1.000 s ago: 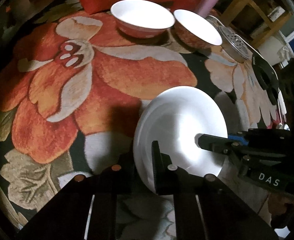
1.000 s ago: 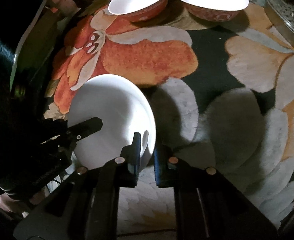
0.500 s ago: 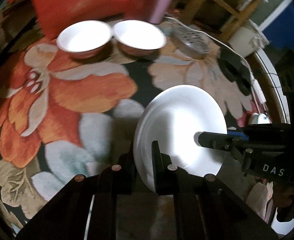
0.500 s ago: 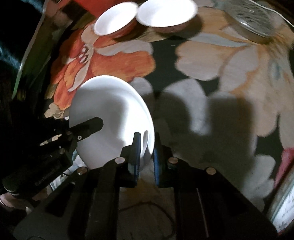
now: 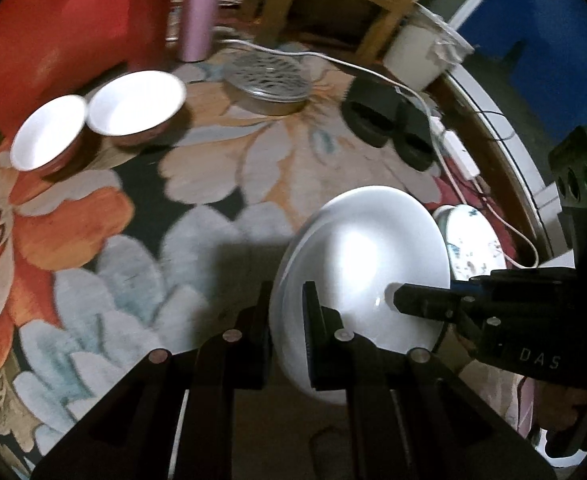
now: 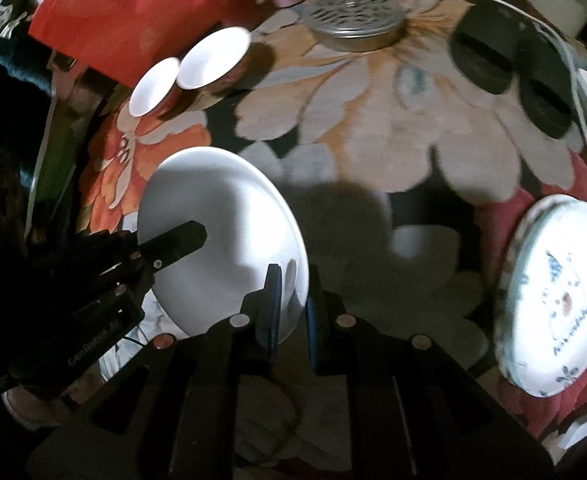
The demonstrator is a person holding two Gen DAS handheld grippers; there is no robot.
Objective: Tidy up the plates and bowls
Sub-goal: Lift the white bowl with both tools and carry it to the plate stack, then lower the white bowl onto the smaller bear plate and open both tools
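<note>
Two grippers carry a white plate above a flower-patterned bench

The left gripper and right gripper each pinch an opposite rim of the smooth, glossy white plate, held tilted in the air near the patterned plate, which lies flat at the bench's edge. Two round white bowls with reddish outsides sit well away from that plate, touching each other beside a perforated metal lid. The glazed rim looks slick: uneven pull between grippers could likely let it slip and strike the plate below.
</note>
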